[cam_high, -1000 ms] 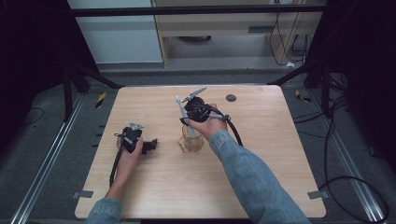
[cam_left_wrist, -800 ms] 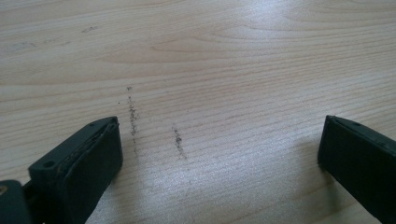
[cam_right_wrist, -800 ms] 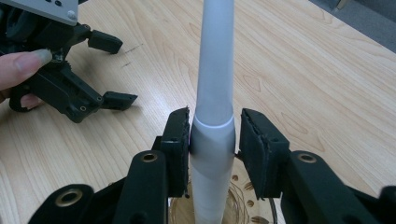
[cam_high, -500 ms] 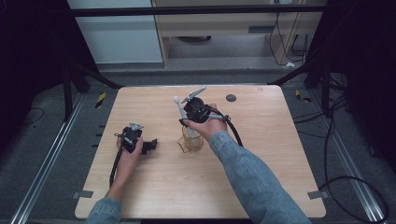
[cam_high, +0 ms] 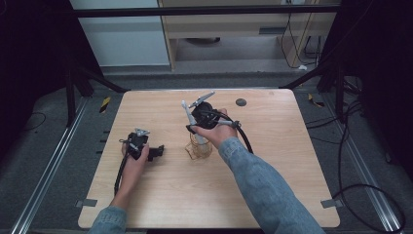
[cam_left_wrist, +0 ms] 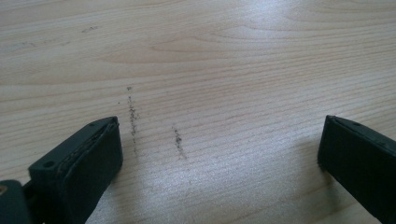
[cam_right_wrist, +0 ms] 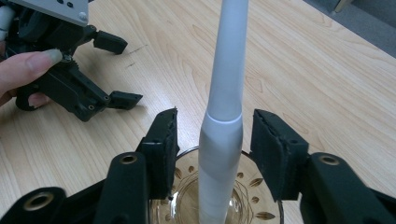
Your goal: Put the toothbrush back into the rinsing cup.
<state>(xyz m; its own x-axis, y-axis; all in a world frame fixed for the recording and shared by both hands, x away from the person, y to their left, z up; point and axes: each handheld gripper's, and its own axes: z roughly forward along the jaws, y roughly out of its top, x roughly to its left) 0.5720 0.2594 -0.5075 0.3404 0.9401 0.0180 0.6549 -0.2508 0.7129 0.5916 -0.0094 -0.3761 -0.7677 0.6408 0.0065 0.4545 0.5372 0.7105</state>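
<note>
A white tapered handle [cam_right_wrist: 224,116] stands upright in a clear patterned glass [cam_right_wrist: 187,196] on the wooden table. My right gripper [cam_right_wrist: 215,126] points down over the glass [cam_high: 198,148]. Its jaws have just been opening, and the handle [cam_high: 187,113] stands between the pads with a gap on each side. My left gripper [cam_high: 158,152] rests on the table to the left, open, with bare wood between its jaws [cam_left_wrist: 219,149]. The right gripper view also takes in the left gripper [cam_right_wrist: 119,70] with a hand on it.
A small dark round disc [cam_high: 240,102] lies near the table's [cam_high: 272,161] far edge. Cables trail from both grippers across the wood. Dark floor, rails and frame legs surround the table.
</note>
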